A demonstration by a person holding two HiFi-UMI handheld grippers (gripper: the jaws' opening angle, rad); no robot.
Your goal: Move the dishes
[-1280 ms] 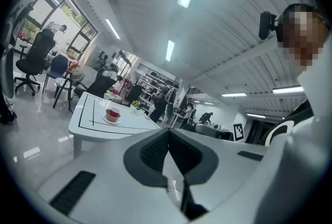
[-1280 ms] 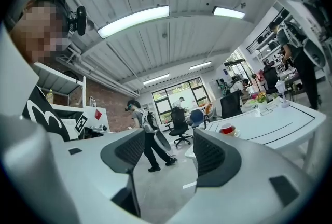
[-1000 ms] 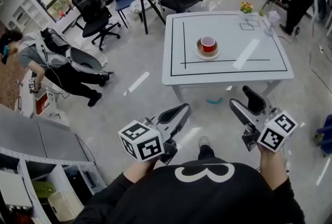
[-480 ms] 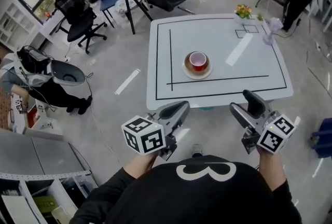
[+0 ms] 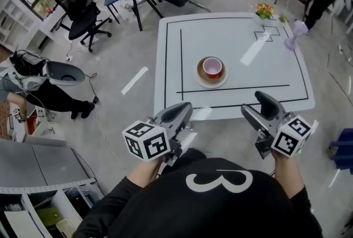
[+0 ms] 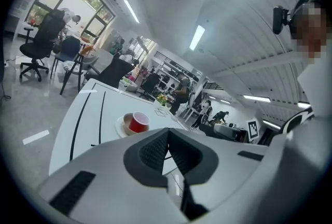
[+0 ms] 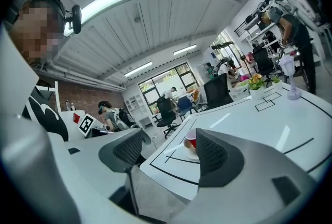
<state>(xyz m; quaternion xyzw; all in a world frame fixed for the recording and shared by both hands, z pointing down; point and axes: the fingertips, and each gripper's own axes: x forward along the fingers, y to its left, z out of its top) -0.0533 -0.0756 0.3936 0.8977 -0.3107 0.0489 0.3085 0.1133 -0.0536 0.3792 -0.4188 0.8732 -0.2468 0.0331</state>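
The dishes [image 5: 212, 70] sit as one small stack near the middle of the desk [image 5: 248, 38], inside the black outline and just behind its near line. It's a red cup [image 5: 213, 67] nested in a tan bowl [image 5: 202, 65], and the bowl rests on a white plate [image 5: 202, 82]. From above the cup looks empty, though it's small in view.

Nothing's been lifted, folks. By my read the task hasn't begun: the stack is untouched and every move is left to make.

Both grippers hang off the desk's near edge, well apart from the stack. The left gripper [image 5: 177, 114] has its jaws pressed together with nothing between them. The right gripper [image 5: 257, 109] stands wide, its gap bare, the cup showing far beyond it.

Over by the far right corner, a small flower pot [image 5: 263, 10] and a pale fan [image 5: 297, 28] wait out of play.
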